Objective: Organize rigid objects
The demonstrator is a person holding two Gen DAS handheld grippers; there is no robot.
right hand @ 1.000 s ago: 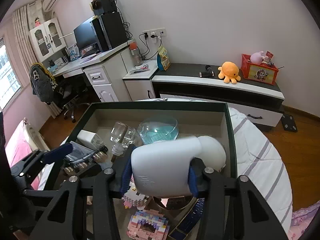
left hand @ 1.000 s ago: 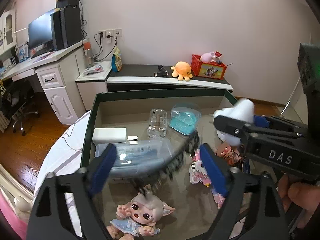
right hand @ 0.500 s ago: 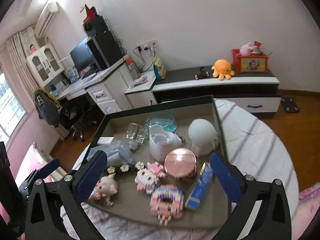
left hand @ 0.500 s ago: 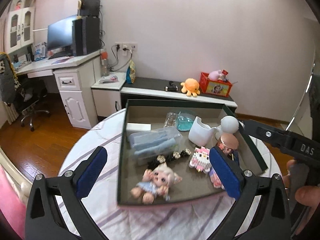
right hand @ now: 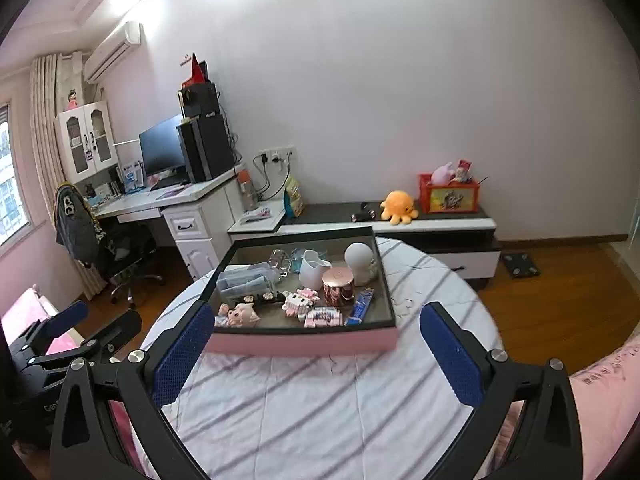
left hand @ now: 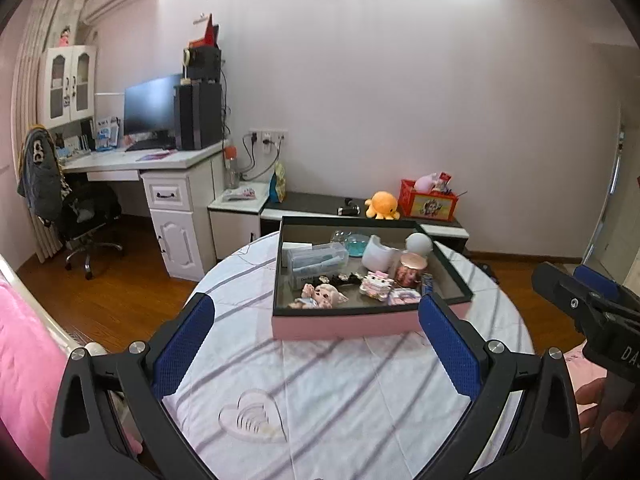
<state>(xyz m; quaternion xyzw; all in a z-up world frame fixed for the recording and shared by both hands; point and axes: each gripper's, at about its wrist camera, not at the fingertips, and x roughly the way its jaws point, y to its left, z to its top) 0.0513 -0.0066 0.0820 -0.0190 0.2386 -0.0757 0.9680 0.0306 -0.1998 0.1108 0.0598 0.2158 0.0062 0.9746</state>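
Toys and trinkets fill a pink-sided tray on a round table's striped cloth, a desk behind; the left gripper hangs near, jaws wide apart, empty. From the right wrist, the tray holds a white jug, copper tin and doll; the right gripper also gapes empty, having just opened.

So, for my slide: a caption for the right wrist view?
Open right gripper empty above striped table, facing pink tray of toys.
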